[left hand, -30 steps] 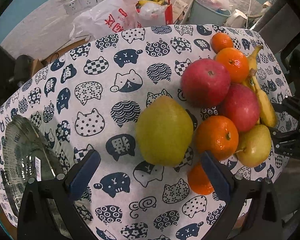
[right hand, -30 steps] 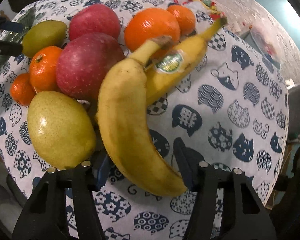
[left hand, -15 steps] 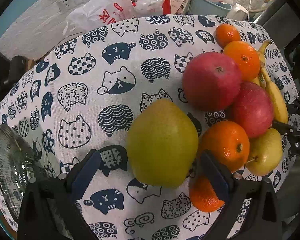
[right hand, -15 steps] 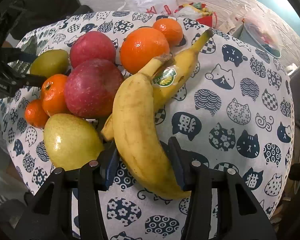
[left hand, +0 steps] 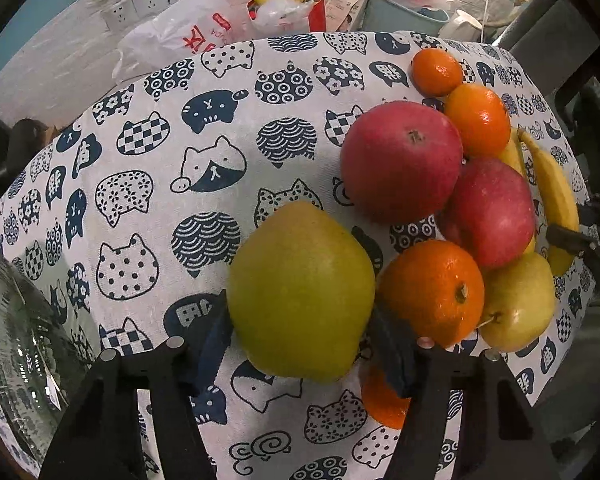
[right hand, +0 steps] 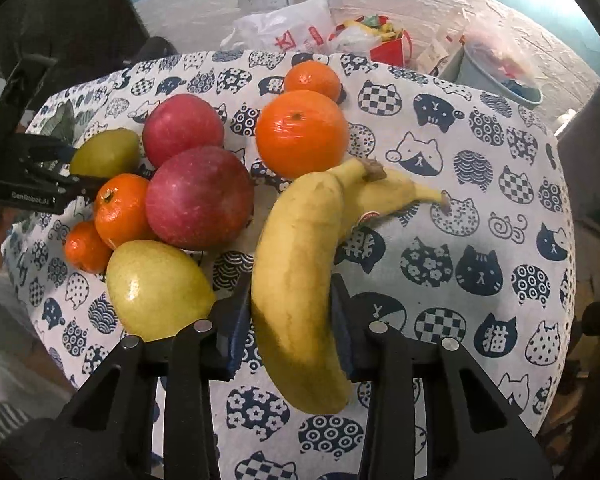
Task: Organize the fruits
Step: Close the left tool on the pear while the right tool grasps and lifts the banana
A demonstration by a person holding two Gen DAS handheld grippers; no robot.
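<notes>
A pile of fruit lies on the cat-print tablecloth (left hand: 148, 184). My left gripper (left hand: 306, 344) is shut on a green pear (left hand: 300, 292); its blue pads press both sides. Beside it lie two red apples (left hand: 400, 160), several oranges (left hand: 432, 292), a second pear (left hand: 516, 304) and bananas (left hand: 552, 192). My right gripper (right hand: 292, 320) is shut on the front banana (right hand: 296, 272) of a joined pair. In the right wrist view the apples (right hand: 200, 204), oranges (right hand: 300, 132) and second pear (right hand: 156, 288) lie to its left.
A clear glass bowl (left hand: 16, 340) sits at the table's left edge. Beyond the far edge are a white plastic bag (left hand: 180, 36), a red bag of snacks (left hand: 288, 4) and a grey bin (left hand: 404, 12) against a wall with sockets.
Both grippers have closed: the left pads came in onto the green pear, the right pads onto the banana. The banana pair has swung away from the apples.
</notes>
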